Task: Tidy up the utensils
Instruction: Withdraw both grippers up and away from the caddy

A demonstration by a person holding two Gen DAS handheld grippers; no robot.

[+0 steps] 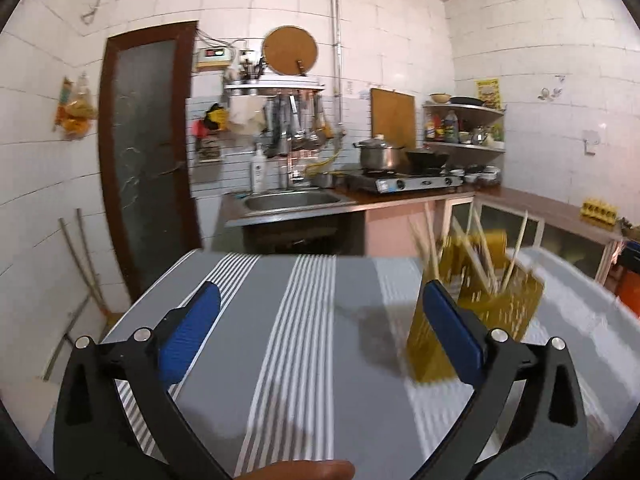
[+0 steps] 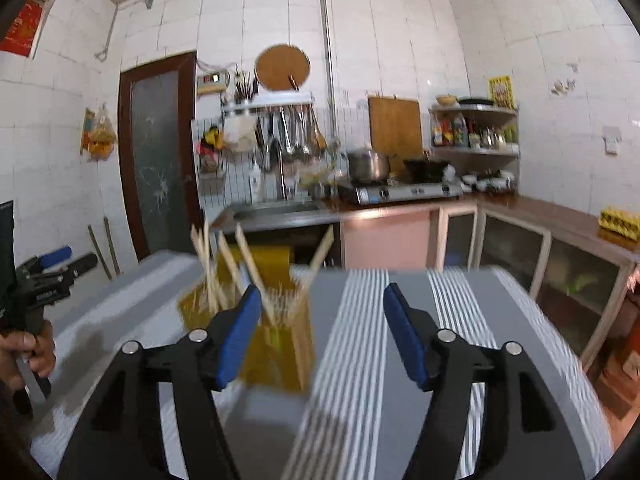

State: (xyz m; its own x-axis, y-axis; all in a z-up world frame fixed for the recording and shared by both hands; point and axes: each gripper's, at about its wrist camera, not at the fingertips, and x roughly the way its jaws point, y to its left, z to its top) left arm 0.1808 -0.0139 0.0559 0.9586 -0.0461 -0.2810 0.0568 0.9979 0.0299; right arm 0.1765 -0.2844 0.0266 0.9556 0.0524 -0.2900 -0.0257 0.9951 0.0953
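Note:
A yellow perforated utensil holder (image 1: 500, 300) stands on the table's grey striped cloth (image 1: 304, 320). Several pale chopsticks (image 1: 430, 236) stick out of it at different angles. My left gripper (image 1: 320, 292) is open over the cloth with nothing between its blue pads; the holder is just beyond its right finger. In the right wrist view the holder (image 2: 276, 344) sits behind the left finger of my right gripper (image 2: 322, 291), which is also open and empty. The chopsticks (image 2: 248, 256) fan above it. The left gripper (image 2: 52, 272) shows at the far left, held by a hand (image 2: 28, 348).
Beyond the table runs a kitchen counter with a steel sink (image 1: 292, 200) and a gas stove (image 1: 404, 182) carrying a pot. Glass-fronted cabinets (image 2: 512, 252) line the right wall. A dark door (image 1: 144, 152) stands at the left. The pictures are motion-blurred.

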